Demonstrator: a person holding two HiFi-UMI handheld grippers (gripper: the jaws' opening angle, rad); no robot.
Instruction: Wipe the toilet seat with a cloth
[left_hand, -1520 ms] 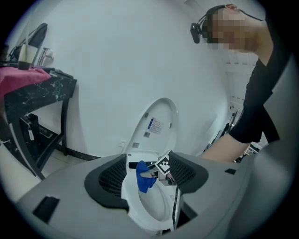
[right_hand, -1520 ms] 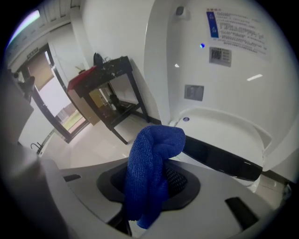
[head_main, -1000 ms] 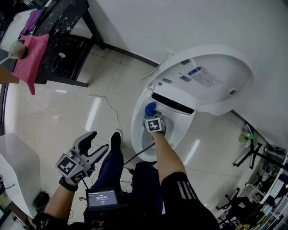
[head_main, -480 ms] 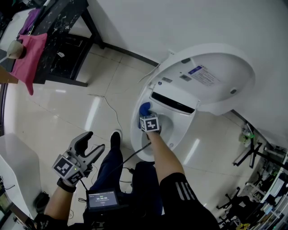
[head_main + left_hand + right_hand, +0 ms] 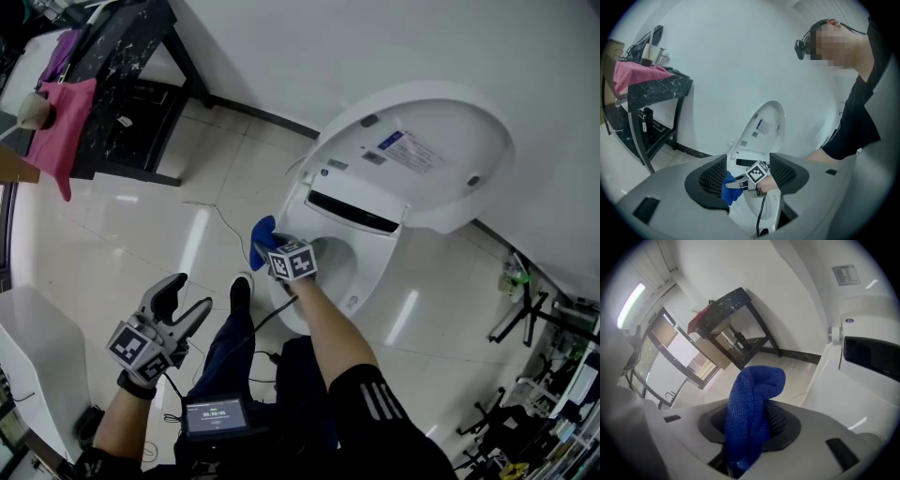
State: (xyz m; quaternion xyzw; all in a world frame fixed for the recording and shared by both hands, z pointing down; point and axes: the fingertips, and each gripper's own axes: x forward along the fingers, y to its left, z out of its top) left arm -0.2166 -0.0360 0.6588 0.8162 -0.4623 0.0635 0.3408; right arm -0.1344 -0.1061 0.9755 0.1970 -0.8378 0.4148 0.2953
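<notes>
**A:** Where's the cloth?

**B:** The blue cloth point(image 5: 260, 241) is in my right gripper point(image 5: 270, 251). The jaws are clamped on its lower end, and the rest stands up past the tips in a thick folded roll that bends over at the top.

**A:** And where is that relative to the toilet?

**B:** My right arm reaches forward over the bowl, with the gripper at the left-hand edge of the toilet seat point(image 5: 373, 269), near the hinge end. The cloth pokes out over that edge, with the tiled floor point(image 5: 122, 225) behind it. I can't tell whether it touches the seat or sits just beside it.

**A:** The lid?

**B:** The lid point(image 5: 422, 141) is up, tilted back towards the wall, with its underside and stickers facing me.

**A:** Your other hand?

**B:** My left gripper point(image 5: 190, 304) is low by my left knee, well apart from the toilet. Its jaws are spread wide with nothing between them, and it points towards the bowl.

**A:** Anything else nearby?

**B:** Off to the left is a black table point(image 5: 122, 56) with a pink cloth point(image 5: 61, 122) draped over its edge.
</notes>
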